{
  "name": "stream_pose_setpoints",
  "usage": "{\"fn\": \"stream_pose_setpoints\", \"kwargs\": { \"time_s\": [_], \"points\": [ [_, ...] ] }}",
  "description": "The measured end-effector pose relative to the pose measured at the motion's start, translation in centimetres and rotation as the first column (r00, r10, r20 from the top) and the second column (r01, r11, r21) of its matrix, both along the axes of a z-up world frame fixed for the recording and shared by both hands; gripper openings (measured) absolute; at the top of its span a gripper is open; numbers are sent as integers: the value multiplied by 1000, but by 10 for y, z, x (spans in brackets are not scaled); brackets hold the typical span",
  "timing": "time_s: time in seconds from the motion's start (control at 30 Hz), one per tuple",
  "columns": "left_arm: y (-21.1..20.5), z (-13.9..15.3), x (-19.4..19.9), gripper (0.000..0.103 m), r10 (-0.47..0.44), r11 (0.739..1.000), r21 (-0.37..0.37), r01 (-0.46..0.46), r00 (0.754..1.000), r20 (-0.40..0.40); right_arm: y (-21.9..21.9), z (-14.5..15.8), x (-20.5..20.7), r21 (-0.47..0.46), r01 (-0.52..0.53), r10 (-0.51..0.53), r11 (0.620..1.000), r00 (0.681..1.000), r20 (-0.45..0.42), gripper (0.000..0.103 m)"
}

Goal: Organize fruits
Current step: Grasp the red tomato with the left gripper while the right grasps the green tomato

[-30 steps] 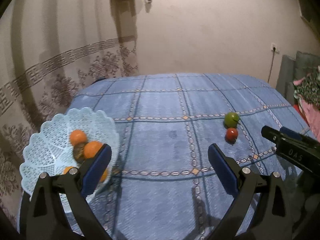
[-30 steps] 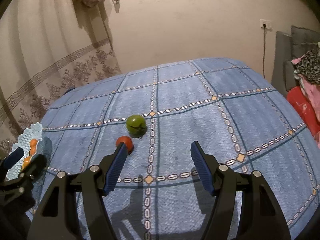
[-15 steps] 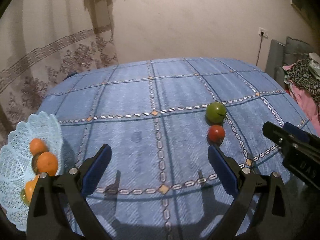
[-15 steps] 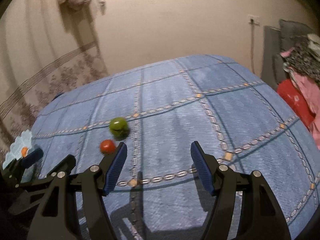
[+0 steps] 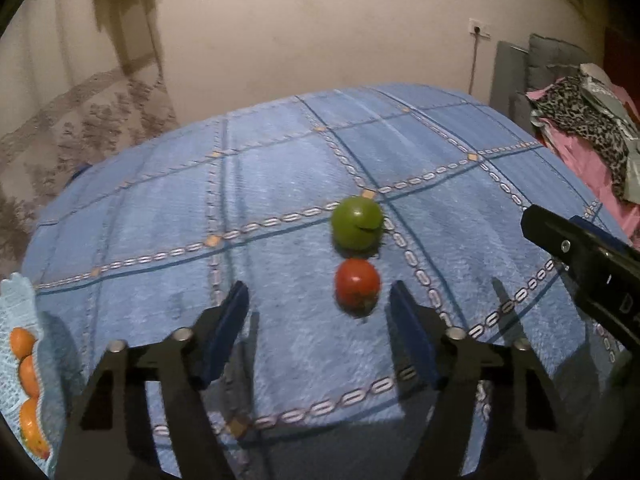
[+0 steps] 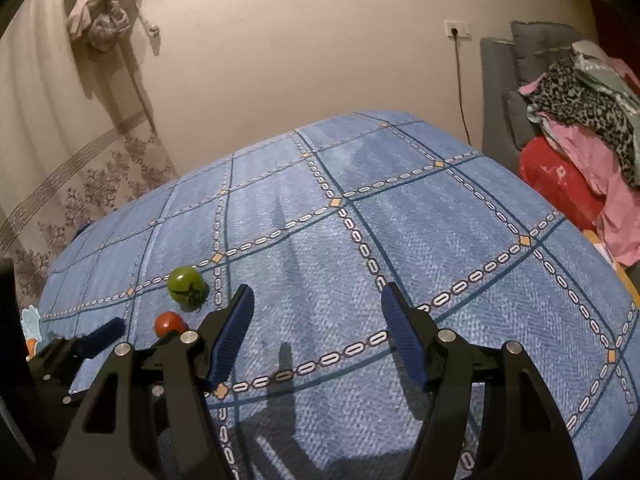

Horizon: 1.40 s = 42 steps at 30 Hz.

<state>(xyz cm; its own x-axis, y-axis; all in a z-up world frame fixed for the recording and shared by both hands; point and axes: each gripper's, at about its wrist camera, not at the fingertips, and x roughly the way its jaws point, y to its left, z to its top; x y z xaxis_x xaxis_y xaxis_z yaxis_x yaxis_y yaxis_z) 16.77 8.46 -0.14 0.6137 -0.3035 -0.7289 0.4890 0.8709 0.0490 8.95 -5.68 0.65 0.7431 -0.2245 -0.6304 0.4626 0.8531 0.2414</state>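
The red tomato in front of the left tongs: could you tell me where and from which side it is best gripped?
Grip the red tomato across its widest middle, one finger on each flank, coming straight forward from the near side with the open left tongs. It is round, and the green tomato sits just behind it, so its flanks are the free sides.

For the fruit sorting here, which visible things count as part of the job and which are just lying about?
Job: red tomato, green tomato, oranges in the white lace basket, left gripper open, right gripper open.

Lying about: clothes pile, wall socket, curtain.
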Motion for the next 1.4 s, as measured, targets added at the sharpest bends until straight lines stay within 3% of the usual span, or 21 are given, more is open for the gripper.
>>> {"fn": "stream_pose_setpoints", "kwargs": {
  "time_s": [0.2, 0.27, 0.33, 0.6, 1.0, 1.4],
  "points": [
    [-7, -8, 10, 42, -20, 1000, -24, 19, 998, -51, 0, -2, 1, -1, -1, 1, 1000, 1000, -4, 66],
    [-5, -8, 10, 30, -33, 999, -40, 30, 998, -55, 2, -2, 2, -5, -12, 12, 1000, 1000, -5, 66],
    [-6, -8, 8, 26, -44, 998, -50, 41, 998, -54, 5, -2, 3, -2, -30, 30, 1000, 1000, -1, 66],
    [7, -1, 1, 26, -11, 999, -51, 10, 1000, -20, 14, -2, 4, -7, -99, 99, 995, 995, 11, 66],
    [45, 21, -24, 26, 119, 991, -66, -115, 991, 64, 30, -10, 11, -15, -177, 176, 984, 984, -22, 66],
    [87, 26, -34, 26, 223, 971, -104, -216, 973, 64, 44, -5, 33, -34, -265, 263, 964, 964, -46, 66]
  ]
}}
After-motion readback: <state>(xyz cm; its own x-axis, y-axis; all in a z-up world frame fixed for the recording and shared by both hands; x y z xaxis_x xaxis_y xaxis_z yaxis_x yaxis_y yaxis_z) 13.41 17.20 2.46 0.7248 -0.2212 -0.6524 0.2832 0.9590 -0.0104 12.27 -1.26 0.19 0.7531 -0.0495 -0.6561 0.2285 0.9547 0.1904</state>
